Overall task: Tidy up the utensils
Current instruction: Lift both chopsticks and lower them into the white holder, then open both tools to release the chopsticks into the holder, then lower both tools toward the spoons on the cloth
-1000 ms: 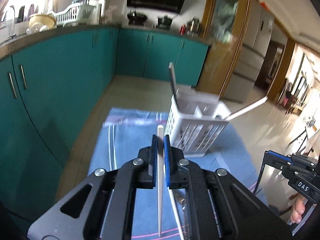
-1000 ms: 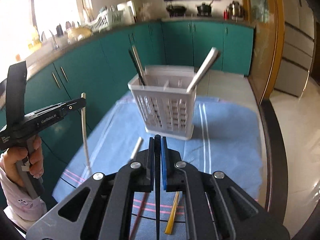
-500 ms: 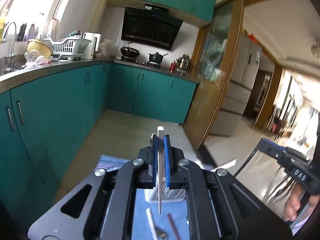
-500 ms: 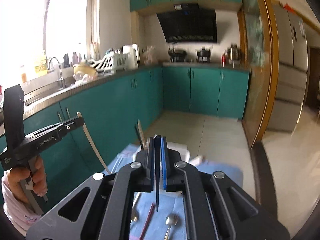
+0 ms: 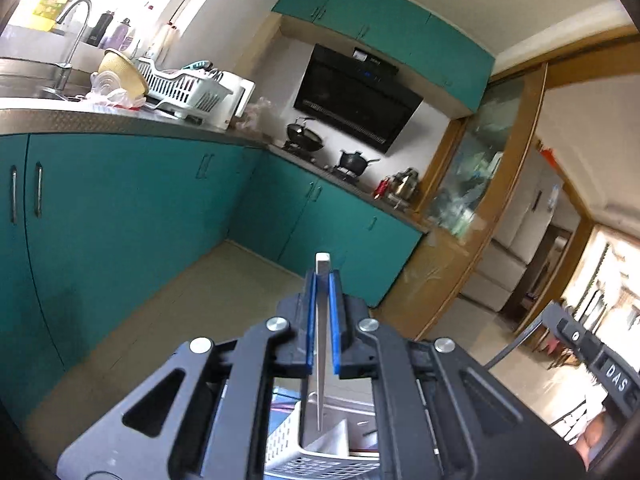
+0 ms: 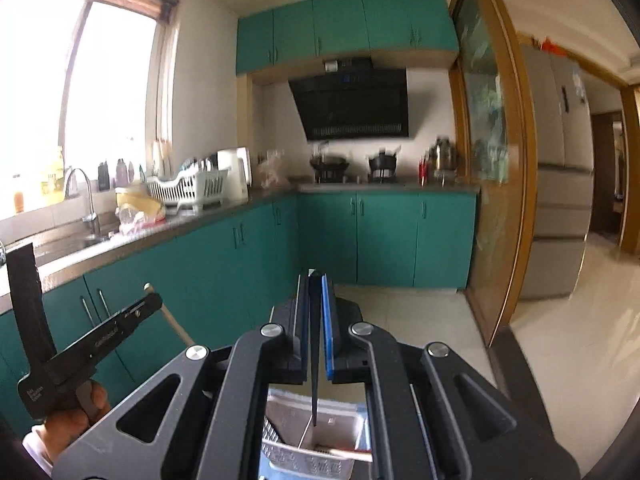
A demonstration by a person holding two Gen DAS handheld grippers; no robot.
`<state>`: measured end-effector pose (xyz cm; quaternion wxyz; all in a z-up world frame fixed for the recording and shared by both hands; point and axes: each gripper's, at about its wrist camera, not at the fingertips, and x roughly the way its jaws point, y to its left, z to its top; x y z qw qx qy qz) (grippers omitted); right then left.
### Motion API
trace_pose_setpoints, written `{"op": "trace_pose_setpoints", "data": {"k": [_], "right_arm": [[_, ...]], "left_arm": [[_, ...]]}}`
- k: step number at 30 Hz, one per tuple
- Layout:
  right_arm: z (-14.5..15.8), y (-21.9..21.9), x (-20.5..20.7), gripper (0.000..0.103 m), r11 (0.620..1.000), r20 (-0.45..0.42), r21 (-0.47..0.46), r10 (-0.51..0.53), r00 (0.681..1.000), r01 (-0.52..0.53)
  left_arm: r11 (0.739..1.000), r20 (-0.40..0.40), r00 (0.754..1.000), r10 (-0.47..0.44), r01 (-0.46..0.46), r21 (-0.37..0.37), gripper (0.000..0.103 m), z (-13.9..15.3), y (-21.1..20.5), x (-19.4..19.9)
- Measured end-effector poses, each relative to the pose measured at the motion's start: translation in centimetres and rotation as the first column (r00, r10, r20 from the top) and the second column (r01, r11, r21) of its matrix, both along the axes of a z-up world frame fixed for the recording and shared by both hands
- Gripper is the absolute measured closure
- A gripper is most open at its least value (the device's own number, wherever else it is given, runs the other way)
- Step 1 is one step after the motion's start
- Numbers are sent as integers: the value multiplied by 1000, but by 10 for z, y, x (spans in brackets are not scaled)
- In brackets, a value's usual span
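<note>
1. Utensils are what you carry in both hands: your left tool (image 5: 323, 280) is clamped on a white chopstick (image 5: 319, 344), and your right tool (image 6: 315, 280) is clamped on a black chopstick (image 6: 315, 360).
2. White chopstick: it stands up between the blue pads (image 5: 310, 320), its blunt end poking above them and its thin tip hanging down over the caddy (image 5: 288, 444).
3. Black chopstick: it runs down between the right tool's pads, one blue (image 6: 329, 328), and its tip hangs over the open top of the caddy (image 6: 280, 456).
4. Caddy: white and slotted, it sits low in both wrist views, seen through the gap in each tool's frame, with dividers inside. A pale stick lies slantwise in it in the right view; what else it holds I cannot tell.
5. In the right view your left hand (image 6: 68, 420) grips the left tool's handle at the lower left, the white chopstick (image 6: 170, 320) slanting out from its tip.
6. In the left view the right tool's body (image 5: 592, 356) shows at the right edge, with part of your hand under it.
7. Beyond both tools lie teal cabinets (image 6: 384, 236), a table (image 6: 200, 220) with a dish rack (image 6: 188, 188), and a black hood (image 6: 352, 104) over the pots.
</note>
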<state>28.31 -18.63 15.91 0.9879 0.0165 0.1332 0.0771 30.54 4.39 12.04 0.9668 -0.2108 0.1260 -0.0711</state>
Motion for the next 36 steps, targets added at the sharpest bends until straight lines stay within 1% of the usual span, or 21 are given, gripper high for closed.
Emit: {"op": "trace_pose_setpoints", "data": {"k": [2, 5, 7, 9, 10, 11, 12, 13, 14, 17, 19, 21, 23, 25, 27, 28, 29, 31, 32, 33, 36], "right_arm": [[-20, 0, 10, 96, 1000, -38, -7, -6, 999, 5], [-47, -1, 18, 96, 1000, -92, -21, -19, 996, 17], [-60, 1, 18, 96, 999, -121, -33, -24, 992, 20], [-66, 4, 14, 96, 998, -132, -51, -36, 991, 29], [-70, 6, 11, 93, 997, -129, -70, -46, 991, 37], [-71, 7, 8, 89, 995, -125, -86, -54, 991, 44], [-72, 8, 2, 81, 994, -114, -97, -64, 991, 53], [-73, 8, -1, 76, 993, -106, -102, -70, 992, 59], [-74, 9, -9, 76, 992, -96, -112, -72, 993, 61], [-76, 13, -32, 74, 986, -74, -145, -89, 993, 78], [-78, 15, -45, 70, 984, -67, -159, -93, 993, 82], [-83, 20, -66, 67, 983, -68, -168, -89, 994, 76], [-90, 22, -79, 62, 984, -80, -167, -78, 994, 64], [-103, 25, -92, 57, 984, -112, -173, -59, 992, 39], [-116, 28, -97, 56, 984, -152, -178, -52, 987, 25], [-127, 30, -98, 56, 983, -190, -182, -50, 981, 15], [-137, 29, -97, 56, 983, -222, -182, -47, 974, 6], [-152, 29, -96, 56, 985, -278, -174, -41, 960, -8], [-168, 25, -94, 56, 987, -325, -161, -38, 945, -16], [-176, 22, -93, 56, 988, -351, -153, -39, 935, -16], [-215, 8, -83, 56, 992, -474, -126, -79, 877, 22]], "left_arm": [[1000, -11, 1000, 11, -11, 29, 97, -11, -7, 5], [997, -50, 999, 0, 3, 75, 96, -31, -18, 13], [996, -71, 997, -4, 11, 93, 96, -42, -21, 13], [993, -87, 996, -11, 21, 116, 96, -50, -24, 11], [992, -89, 996, -14, 25, 123, 92, -53, -24, 10], [991, -90, 996, -22, 34, 129, 85, -55, -24, 7], [990, -89, 996, -27, 39, 133, 81, -57, -23, 4], [990, -87, 996, -30, 41, 137, 77, -58, -22, 0], [989, -84, 996, -32, 44, 141, 74, -60, -21, -5], [987, -89, 995, -47, 59, 148, 68, -66, -17, -24], [985, -97, 994, -50, 66, 162, 66, -72, -15, -38], [977, -106, 993, -47, 68, 201, 61, -79, -15, -55], [967, -123, 991, -49, 78, 243, 51, -87, -15, -69], [950, -150, 987, -48, 92, 299, 48, -103, -16, -86], [931, -201, 978, -48, 117, 346, 47, -122, -18, -95], [925, -223, 974, -50, 129, 358, 47, -130, -19, -98], [917, -264, 963, -50, 149, 370, 47, -144, -19, -102], [911, -330, 943, -50, 178, 372, 47, -165, -18, -106], [909, -356, 933, -52, 191, 370, 47, -173, -17, -108], [906, -391, 918, -59, 214, 366, 47, -185, -16, -110], [895, -458, 887, -66, 255, 365, 47, -210, -15, -114]]}}
